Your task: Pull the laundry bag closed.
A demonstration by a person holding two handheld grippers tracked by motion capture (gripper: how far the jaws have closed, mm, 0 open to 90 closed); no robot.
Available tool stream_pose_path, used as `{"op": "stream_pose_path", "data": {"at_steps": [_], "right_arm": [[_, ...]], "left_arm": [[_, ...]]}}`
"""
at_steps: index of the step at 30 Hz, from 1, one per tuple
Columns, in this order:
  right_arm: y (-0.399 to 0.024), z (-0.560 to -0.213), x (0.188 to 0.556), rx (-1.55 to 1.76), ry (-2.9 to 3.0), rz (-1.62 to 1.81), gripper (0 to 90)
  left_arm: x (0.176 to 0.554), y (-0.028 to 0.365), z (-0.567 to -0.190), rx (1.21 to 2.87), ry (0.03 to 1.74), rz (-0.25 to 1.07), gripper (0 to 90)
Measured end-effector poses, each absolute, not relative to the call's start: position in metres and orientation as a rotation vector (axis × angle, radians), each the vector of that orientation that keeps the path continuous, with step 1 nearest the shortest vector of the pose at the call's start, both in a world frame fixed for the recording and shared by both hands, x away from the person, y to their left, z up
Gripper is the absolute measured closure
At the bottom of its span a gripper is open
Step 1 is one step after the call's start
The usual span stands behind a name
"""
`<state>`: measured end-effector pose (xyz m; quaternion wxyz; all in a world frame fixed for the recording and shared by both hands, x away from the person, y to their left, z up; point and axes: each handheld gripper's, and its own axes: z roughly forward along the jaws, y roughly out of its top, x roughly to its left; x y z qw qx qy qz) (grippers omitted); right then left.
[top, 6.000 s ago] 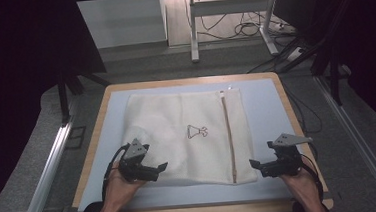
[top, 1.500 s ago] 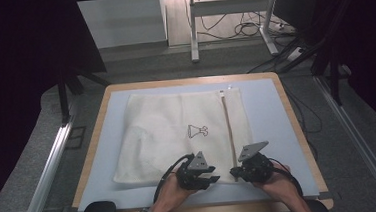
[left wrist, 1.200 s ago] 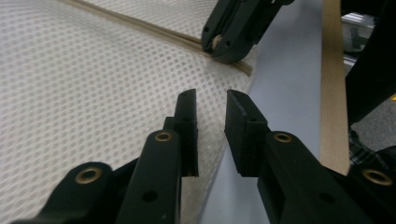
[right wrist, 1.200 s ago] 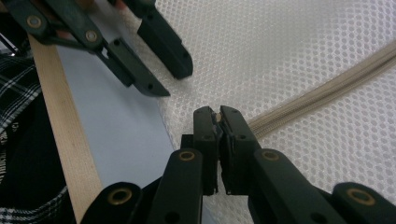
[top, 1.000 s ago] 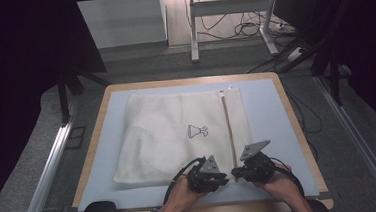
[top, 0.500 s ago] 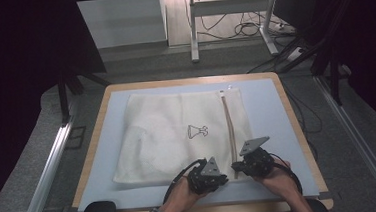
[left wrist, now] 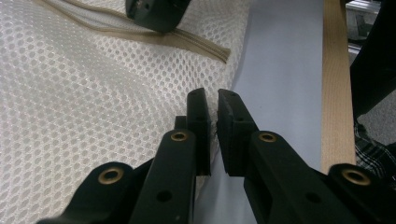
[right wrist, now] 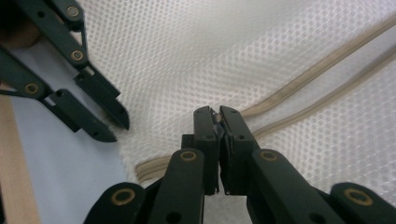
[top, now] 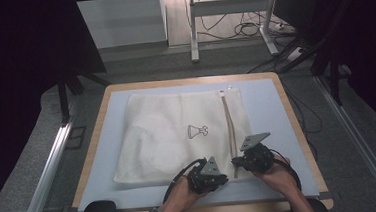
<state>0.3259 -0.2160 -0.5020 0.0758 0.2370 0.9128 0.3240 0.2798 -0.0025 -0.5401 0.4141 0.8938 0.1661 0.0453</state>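
A white honeycomb-mesh laundry bag (top: pixel 178 134) with a beige zipper (top: pixel 230 128) lies on a pale blue mat (top: pixel 271 105).

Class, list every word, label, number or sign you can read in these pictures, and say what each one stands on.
No readable words or numbers anywhere.
Mesh laundry bag: a small dark printed sign, a picture with no letters that can be made out.
Small white tag at the top of the bag's zipper: too small to read.

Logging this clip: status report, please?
Left gripper shut on mesh bag near edge. Right gripper shut at the zipper. Nothing in the way.
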Motion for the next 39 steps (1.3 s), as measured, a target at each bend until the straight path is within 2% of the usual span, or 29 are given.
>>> {"op": "stream_pose_path", "data": {"at_steps": [39], "right_arm": [[-0.215,-0.496,0.378,0.743,2.61,0.954,86.2]], "left_arm": [[0.277,-0.003,-0.54,2.247,0.413,0.13,83.6]]}}
